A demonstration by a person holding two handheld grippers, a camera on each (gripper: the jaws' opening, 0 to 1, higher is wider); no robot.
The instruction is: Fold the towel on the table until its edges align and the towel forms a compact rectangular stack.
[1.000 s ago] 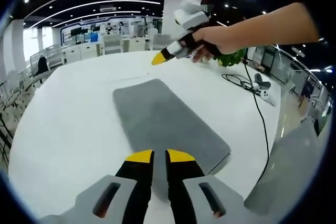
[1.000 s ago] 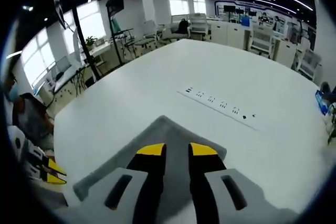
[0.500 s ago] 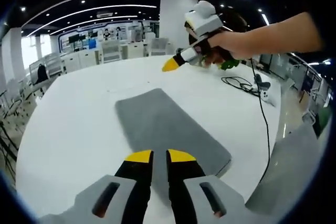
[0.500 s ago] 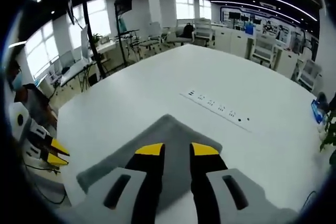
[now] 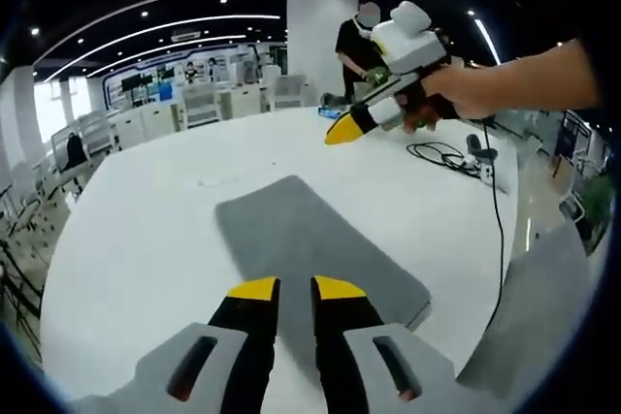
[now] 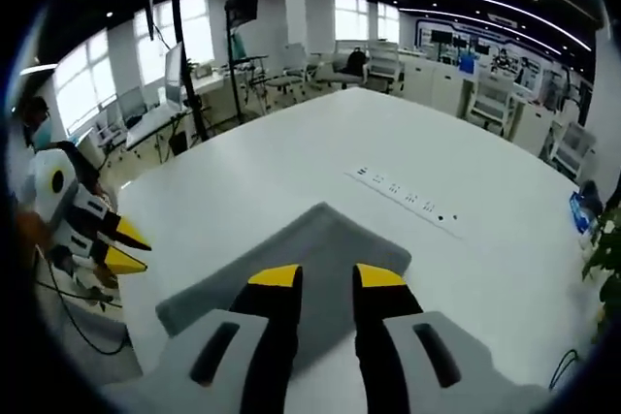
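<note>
Flat on the white table (image 5: 126, 239) lies the grey towel (image 5: 310, 244), spread as one long rectangle with no fold showing. In the left gripper view it runs from about 11 o'clock near the centre down toward 5 o'clock, one end passing beneath the left gripper (image 5: 283, 288), whose yellow-tipped jaws stand a narrow gap apart above the cloth, holding nothing. At 1 o'clock in that view a hand (image 5: 456, 94) holds the right gripper (image 5: 344, 130) in the air above the table, beyond the towel's far end; its yellow tips look close together, though the gap between them cannot be judged from here. A black cable (image 5: 480, 191) trails across the table at 3 o'clock.

From the right gripper view, the right gripper (image 6: 326, 276) has its jaws slightly parted over the towel (image 6: 320, 249), gripping nothing. The left gripper (image 6: 124, 247) shows at 9 o'clock, off the towel's edge. A strip of sockets (image 6: 408, 201) is set into the table (image 6: 291, 152) beyond the towel at 1 o'clock.
</note>
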